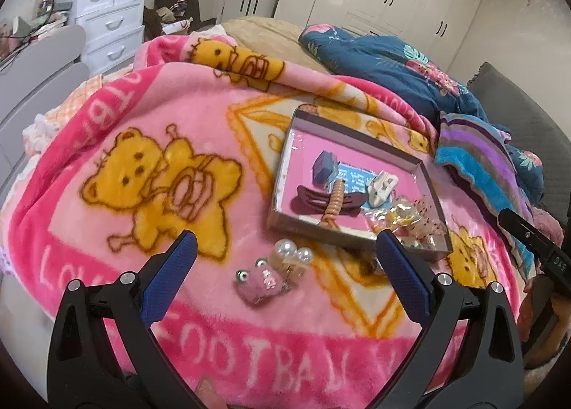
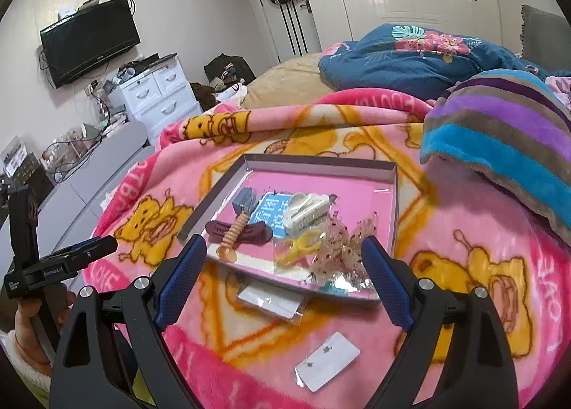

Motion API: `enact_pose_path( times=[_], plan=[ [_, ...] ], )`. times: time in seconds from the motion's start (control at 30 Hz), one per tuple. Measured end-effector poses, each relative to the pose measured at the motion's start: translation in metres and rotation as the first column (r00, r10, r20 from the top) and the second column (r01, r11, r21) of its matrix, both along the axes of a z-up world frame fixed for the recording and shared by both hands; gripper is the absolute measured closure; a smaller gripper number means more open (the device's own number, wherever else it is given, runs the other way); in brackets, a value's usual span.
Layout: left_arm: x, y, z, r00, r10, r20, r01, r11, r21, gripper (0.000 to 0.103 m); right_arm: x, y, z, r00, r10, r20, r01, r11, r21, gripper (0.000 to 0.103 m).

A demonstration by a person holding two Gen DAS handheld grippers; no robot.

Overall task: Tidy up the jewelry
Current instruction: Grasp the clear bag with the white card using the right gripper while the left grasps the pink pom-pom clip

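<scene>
We look along both grippers at a bed covered by a pink bear-print blanket (image 1: 150, 145). On it lies a shallow rectangular tray (image 1: 285, 173) with a pink floor; in the left wrist view its long axis runs from upper left to lower right.

Inside the tray we see a dark maroon hair clip (image 1: 321, 202) lying roughly crosswise, an orange spiral hair tie (image 1: 334, 202) stretched across it with its long axis pointing toward the near rim, a white claw clip (image 1: 380, 186), a small blue box (image 1: 325, 166), a yellow clip (image 2: 303, 244) and a sheer pink bow (image 2: 342, 248) at the near right corner.

The left gripper (image 1: 285, 255) has its jaws spread wide and holds nothing. Between them on the blanket rest a pink frog-eyed hair clip (image 1: 257, 284) and, just beyond and touching it, a pearl clip (image 1: 291, 255), both just outside the tray's near rim.

The right gripper (image 2: 283, 259) likewise stands wide open and empty, poised above the tray's near edge. Below it lie a small clear packet (image 2: 271, 300) and a white earring card (image 2: 326, 361) with 2 studs, its long axis running diagonally, lower left to upper right.
</scene>
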State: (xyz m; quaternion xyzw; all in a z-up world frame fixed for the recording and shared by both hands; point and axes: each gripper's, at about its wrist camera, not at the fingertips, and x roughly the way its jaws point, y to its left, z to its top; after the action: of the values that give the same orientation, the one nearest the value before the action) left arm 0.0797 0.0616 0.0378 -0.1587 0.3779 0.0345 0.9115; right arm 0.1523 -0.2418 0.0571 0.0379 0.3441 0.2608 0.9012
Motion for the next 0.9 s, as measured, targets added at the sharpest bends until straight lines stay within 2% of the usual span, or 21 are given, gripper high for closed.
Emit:
enact_pose_path(
  times=[0.23,0.47,0.9],
  plan=[
    [-0.004,0.002,-0.018,0.999,-0.003,-0.037,0.004,1.000,0.006,0.009,-0.009,0.006,-0.011,1.000,0.026,-0.017,-0.026,0.999,-0.048,0.015],
    [-0.007,0.003,-0.036,0.997,-0.010,-0.077,0.012,1.000,0.017,0.009,-0.017,0.010,-0.038,0.996,0.048,-0.070,-0.055,0.993,-0.100,0.015],
    [-0.021,0.004,-0.070,0.986,-0.018,-0.167,0.025,0.999,0.044,0.009,-0.033,0.030,-0.068,0.983,0.116,-0.141,-0.133,0.984,-0.116,0.015]
  ],
)
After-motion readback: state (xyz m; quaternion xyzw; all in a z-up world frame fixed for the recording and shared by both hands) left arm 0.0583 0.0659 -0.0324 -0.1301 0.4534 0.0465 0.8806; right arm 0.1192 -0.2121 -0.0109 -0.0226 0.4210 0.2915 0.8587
